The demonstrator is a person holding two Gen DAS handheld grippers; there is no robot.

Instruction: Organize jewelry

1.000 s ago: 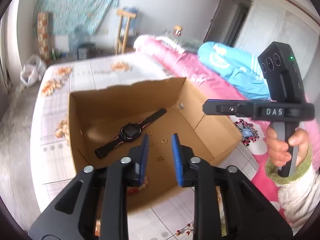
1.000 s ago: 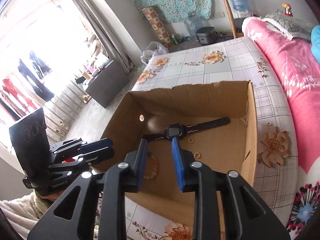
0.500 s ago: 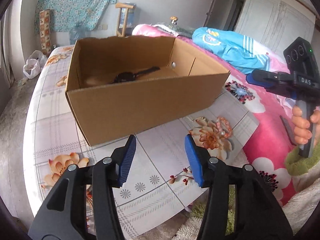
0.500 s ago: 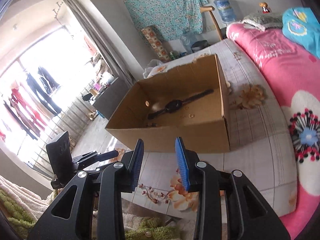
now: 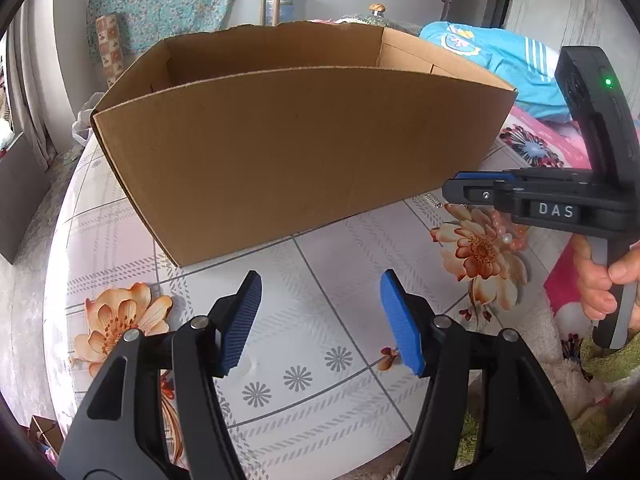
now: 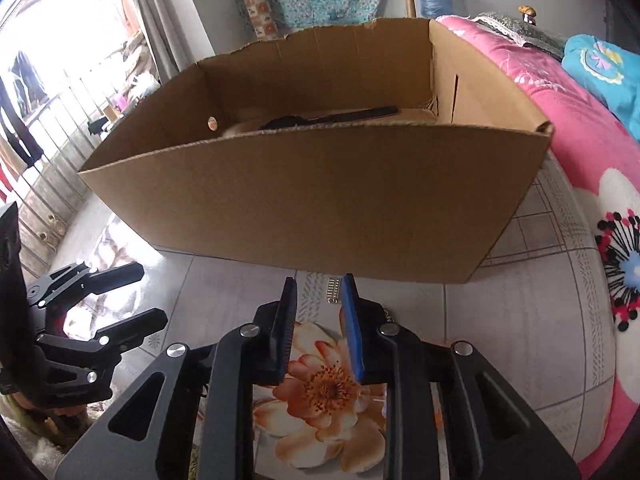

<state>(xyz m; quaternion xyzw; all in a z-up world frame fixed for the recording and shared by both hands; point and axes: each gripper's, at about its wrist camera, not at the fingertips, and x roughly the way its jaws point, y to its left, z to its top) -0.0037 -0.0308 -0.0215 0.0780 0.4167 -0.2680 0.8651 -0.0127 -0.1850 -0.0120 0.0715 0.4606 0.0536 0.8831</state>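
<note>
Two grippers low over floral sheet (image 5: 304,248) before cardboard box (image 5: 304,152); left gripper (image 5: 320,320) jaws just widening, nothing between; right gripper (image 6: 318,320) jaws just narrowing, gap remains, small silver chain piece (image 6: 333,290) just beyond tips; black watch (image 6: 332,117) inside box

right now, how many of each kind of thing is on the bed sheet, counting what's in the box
brown cardboard box: 1
black wristwatch inside the box: 1
small silver ridged piece on the sheet: 1
string of pink beads on the sheet: 1
total: 4
</note>
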